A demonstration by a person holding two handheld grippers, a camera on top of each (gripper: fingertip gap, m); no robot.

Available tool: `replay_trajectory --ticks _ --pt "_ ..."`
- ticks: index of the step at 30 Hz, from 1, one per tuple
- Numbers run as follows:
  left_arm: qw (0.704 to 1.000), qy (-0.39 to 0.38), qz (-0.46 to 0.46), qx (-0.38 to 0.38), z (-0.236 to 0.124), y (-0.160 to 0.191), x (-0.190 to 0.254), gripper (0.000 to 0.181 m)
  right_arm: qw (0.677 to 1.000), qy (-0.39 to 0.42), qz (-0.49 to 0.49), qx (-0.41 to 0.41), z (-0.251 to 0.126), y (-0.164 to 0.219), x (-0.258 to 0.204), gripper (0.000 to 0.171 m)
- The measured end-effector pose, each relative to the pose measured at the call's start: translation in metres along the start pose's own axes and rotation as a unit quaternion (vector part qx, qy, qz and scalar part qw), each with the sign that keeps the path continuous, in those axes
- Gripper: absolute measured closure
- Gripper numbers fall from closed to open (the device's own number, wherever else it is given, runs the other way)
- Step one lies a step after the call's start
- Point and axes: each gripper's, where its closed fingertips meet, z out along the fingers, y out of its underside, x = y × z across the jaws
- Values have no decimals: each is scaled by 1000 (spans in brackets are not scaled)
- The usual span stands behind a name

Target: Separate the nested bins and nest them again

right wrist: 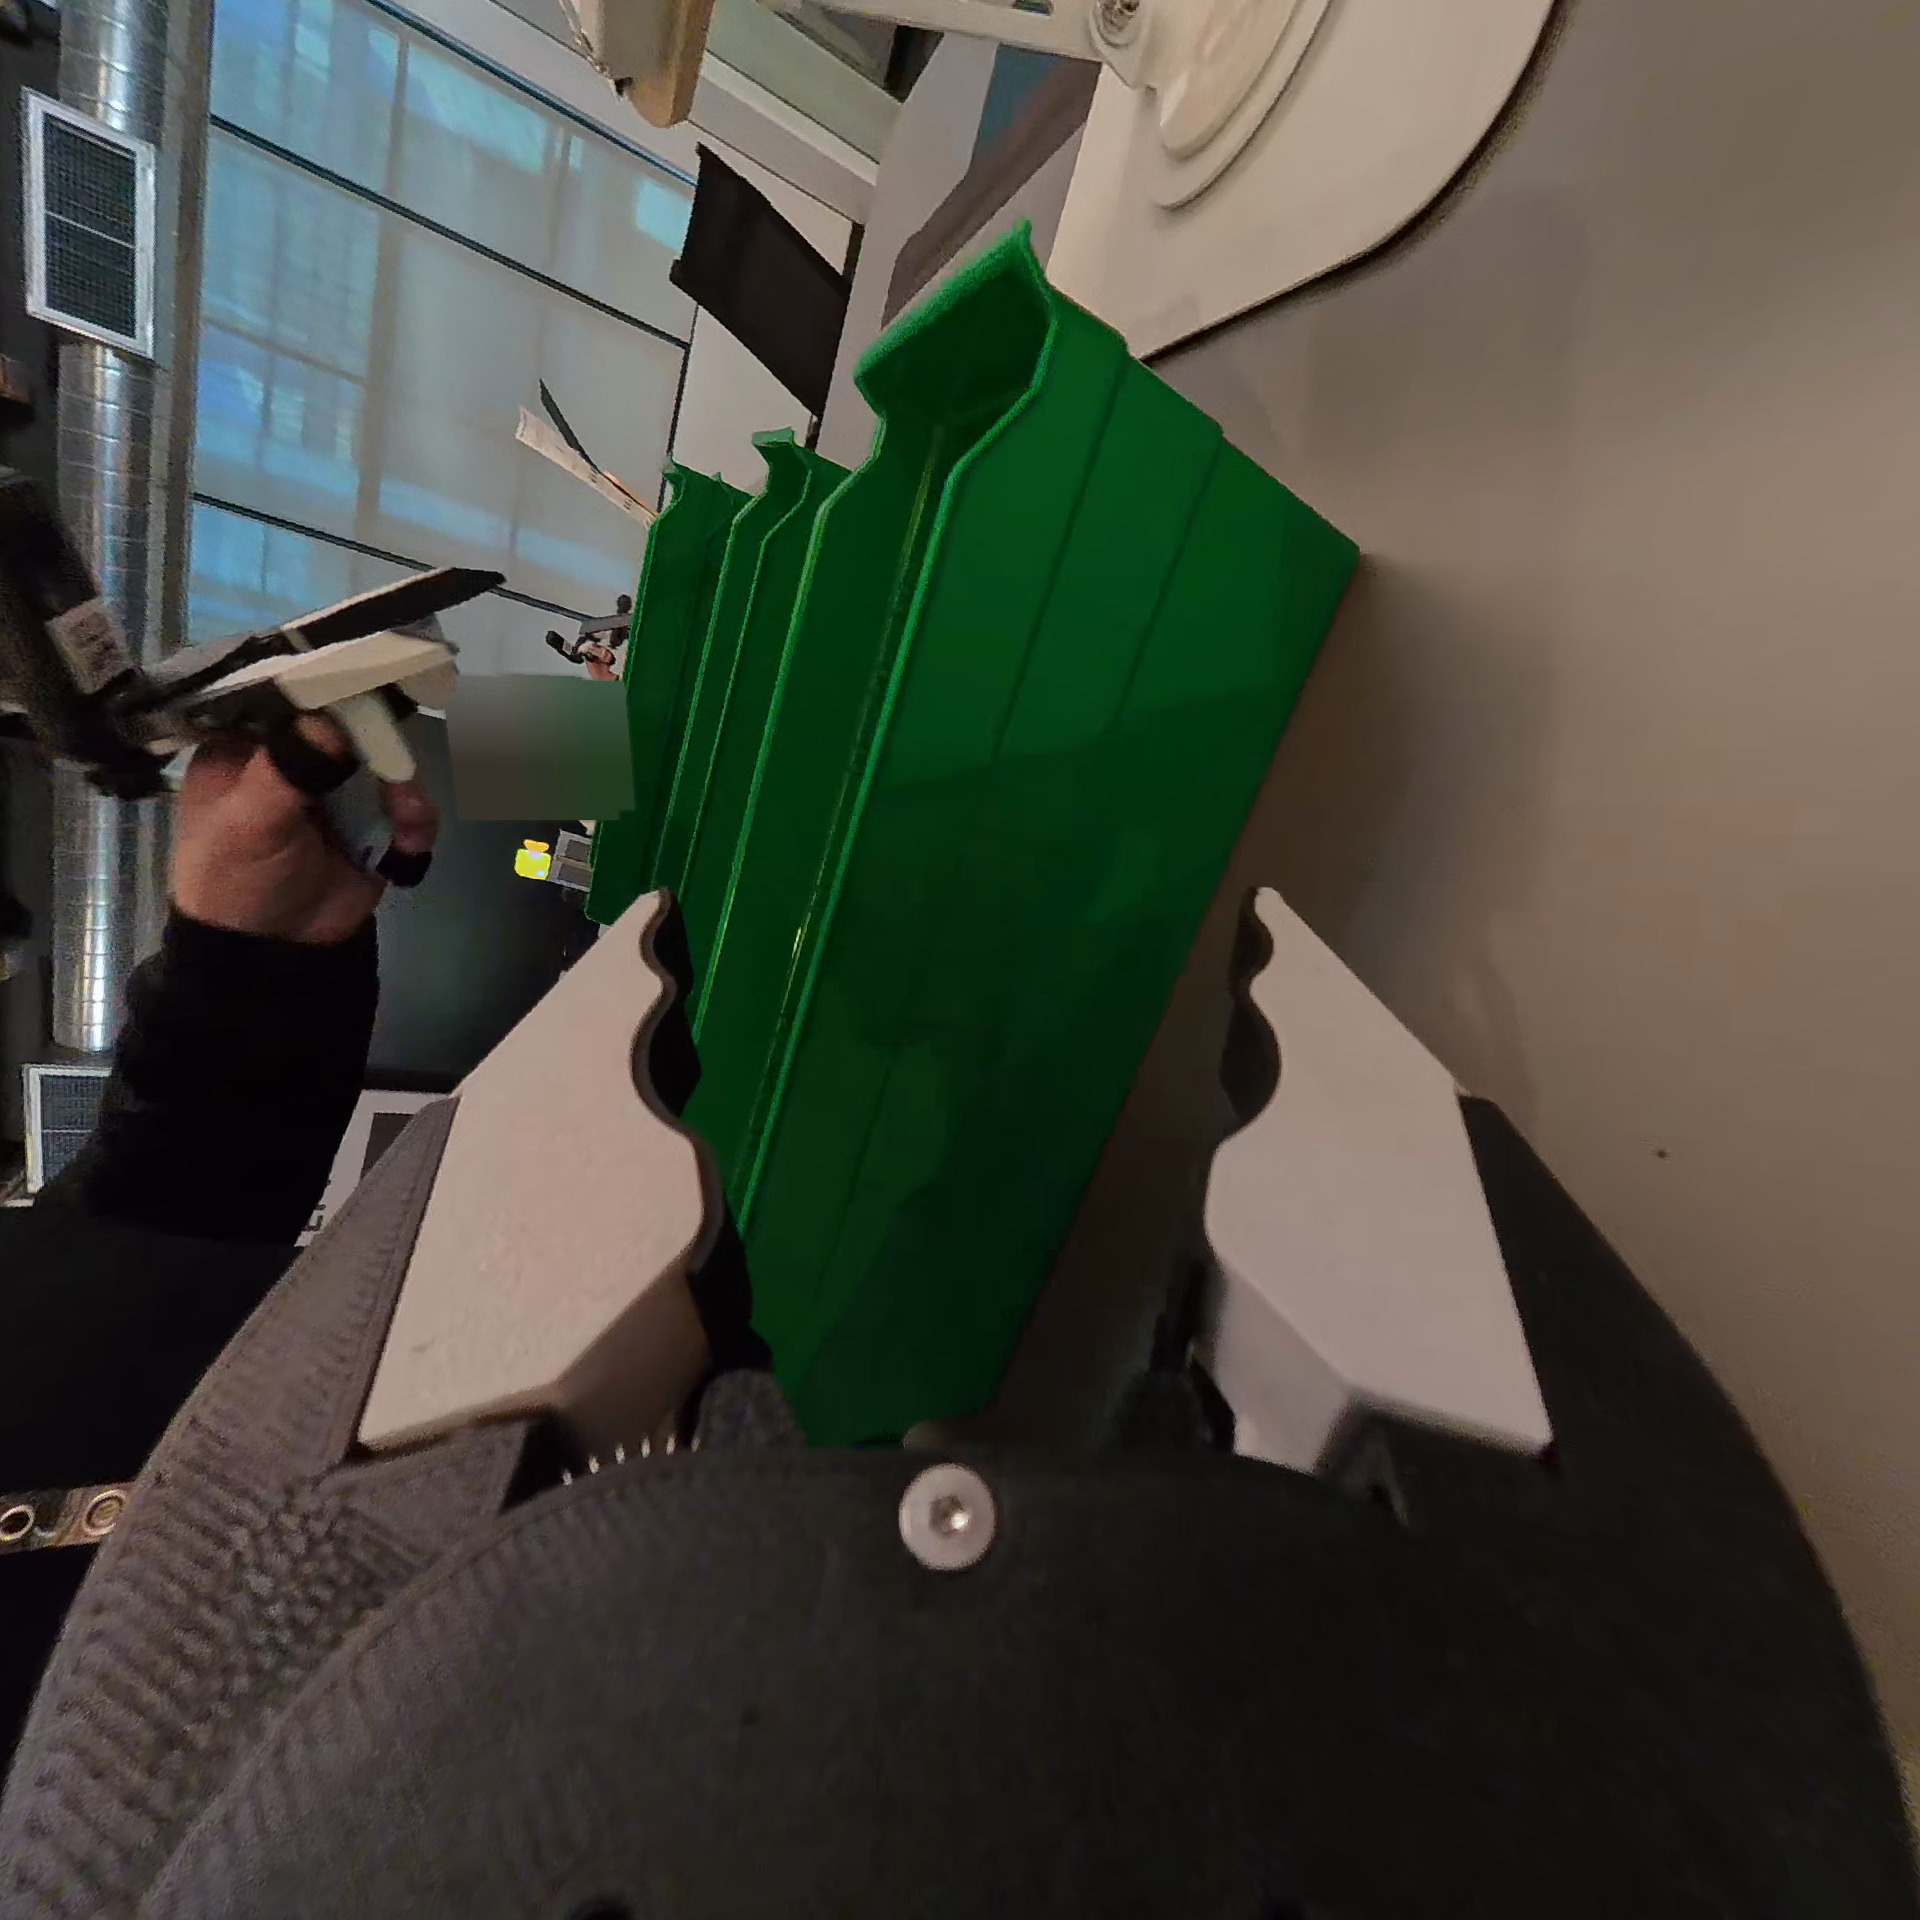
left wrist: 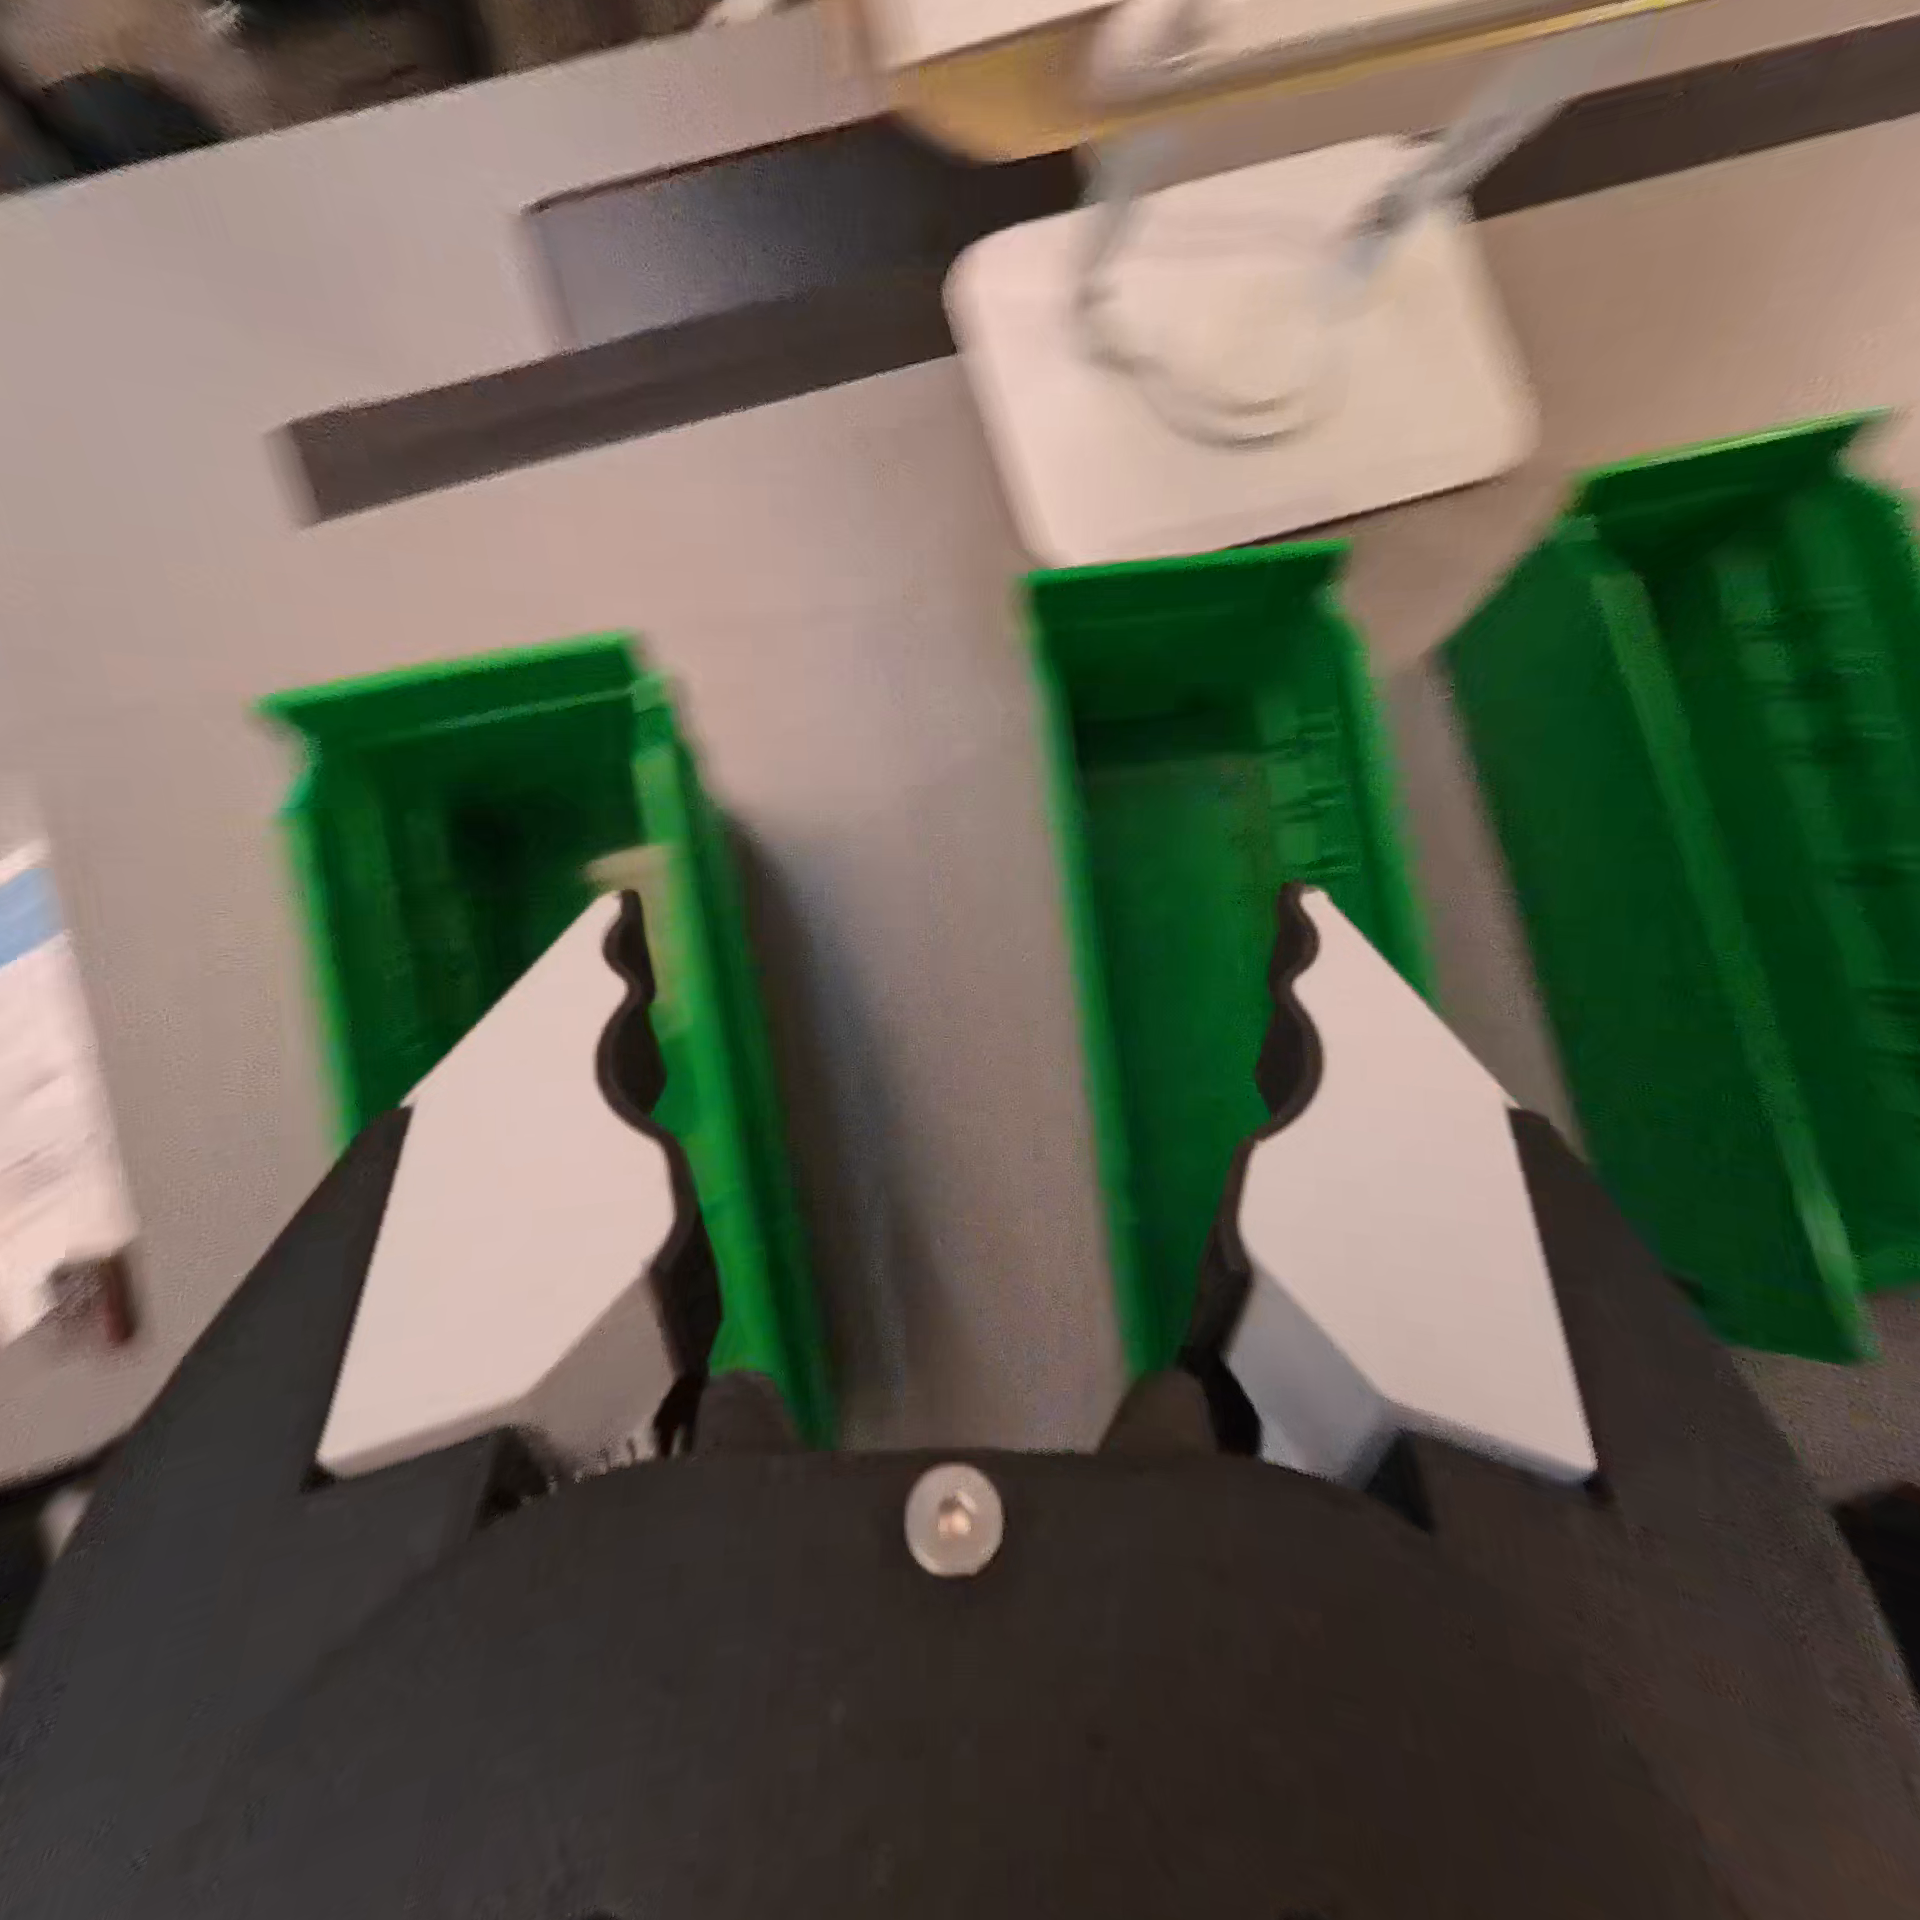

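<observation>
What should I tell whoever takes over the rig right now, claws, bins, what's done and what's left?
Left claw: open, empty, hovering over the gap between the left bin and the middle bin.
Right claw: open, holding nothing, straddling the right bin from its side.
Bins: three green bins stand apart in a row on the grey table, open tops up. This view is blurred.
Done: separation looks finished, as far as these views show.
Left: nest all three again; the right bin is likely the first to lift.

Large windows [right wrist: 436,312] and a silver duct [right wrist: 104,520] beyond a grey table [right wrist: 1558,727].
</observation>
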Motion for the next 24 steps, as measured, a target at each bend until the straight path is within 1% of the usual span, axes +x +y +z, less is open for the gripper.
replay_trajectory --ticks 2,4,6,8,10,12,14,18,24 --pt "998 -57 -23 -29 -2 18 -57 58 1000 -3 -4 -5 4 1 -3 68" --pt "992 -82 -48 -85 2 48 -91 45 1000 -4 -7 -11 8 2 -6 69" --pt "987 -94 -55 -119 9 71 -109 49 1000 -5 -11 -14 11 2 -8 68" --pt "979 -83 -71 -170 17 99 -112 50 1000 -7 -14 -14 15 0 -12 69" --pt "978 -77 -85 -177 23 110 -111 56 1000 -8 -20 -15 18 -1 -16 69" --pt "981 -72 -88 -158 23 108 -110 70 1000 -8 -23 -16 20 -2 -19 70" --pt "982 -72 -84 -155 22 107 -110 76 1000 -9 -26 -16 21 -3 -21 70" --pt "984 -67 -74 -151 19 106 -108 84 999 -9 -33 -15 21 -6 -27 70" --pt "988 -71 -79 -115 7 91 -112 88 999 -10 -40 -14 21 -11 -34 71"
